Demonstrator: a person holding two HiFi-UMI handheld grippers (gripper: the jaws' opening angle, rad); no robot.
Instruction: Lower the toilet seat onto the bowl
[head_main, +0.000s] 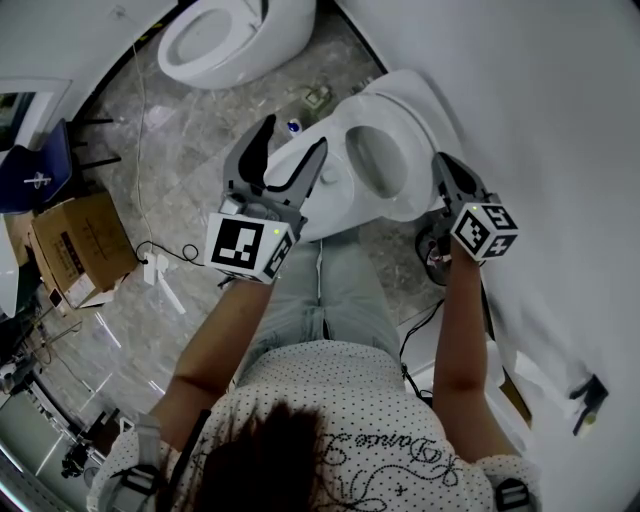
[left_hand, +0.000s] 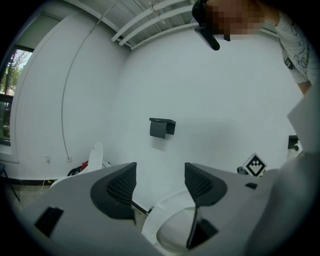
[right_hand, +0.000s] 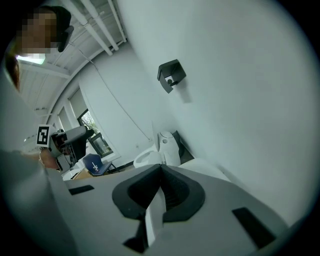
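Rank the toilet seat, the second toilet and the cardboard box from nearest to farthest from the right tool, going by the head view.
1. toilet seat: directly at the right tool, which is shut on the seat's right edge.
2. second toilet: upper left, across the floor.
3. cardboard box: far left, clearly farthest.

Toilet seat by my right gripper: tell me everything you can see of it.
The seat is a glossy white ring, plastic by its look, with an oval opening. It appears tilted up off the white bowl, close to the wall, not yet lowered. The right gripper is shut on its edge; nothing else seems to touch it.
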